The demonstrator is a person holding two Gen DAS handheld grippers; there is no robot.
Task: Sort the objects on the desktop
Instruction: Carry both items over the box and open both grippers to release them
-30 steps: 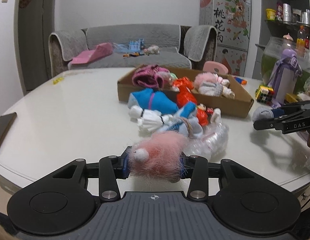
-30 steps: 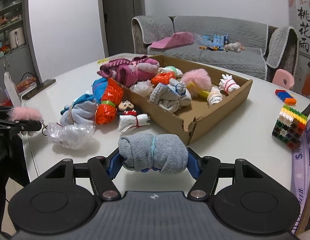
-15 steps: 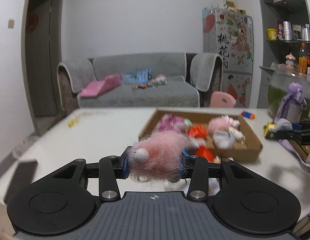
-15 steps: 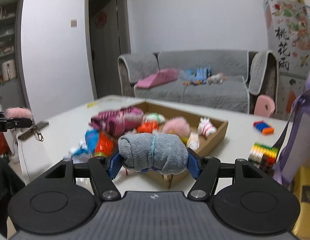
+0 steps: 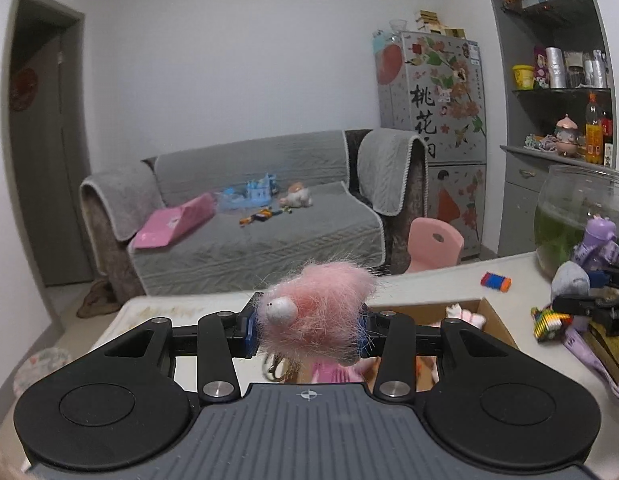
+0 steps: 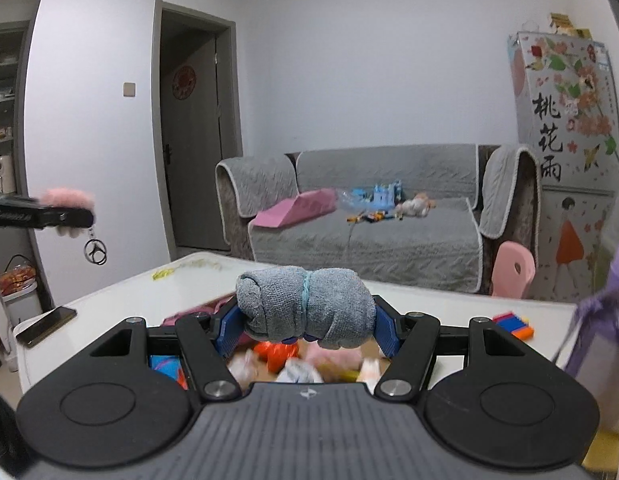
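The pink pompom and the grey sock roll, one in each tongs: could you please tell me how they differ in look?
The pink pompom is long-haired and shaggy; the grey sock roll is smooth knit. The pompom has a white bead on its side and a metal key ring hanging below; the sock roll has only a thin blue band around its middle. The pompom is roundish, the sock roll a wider cylinder lying crosswise. Both are soft and clamped between tongs pads, above the table.
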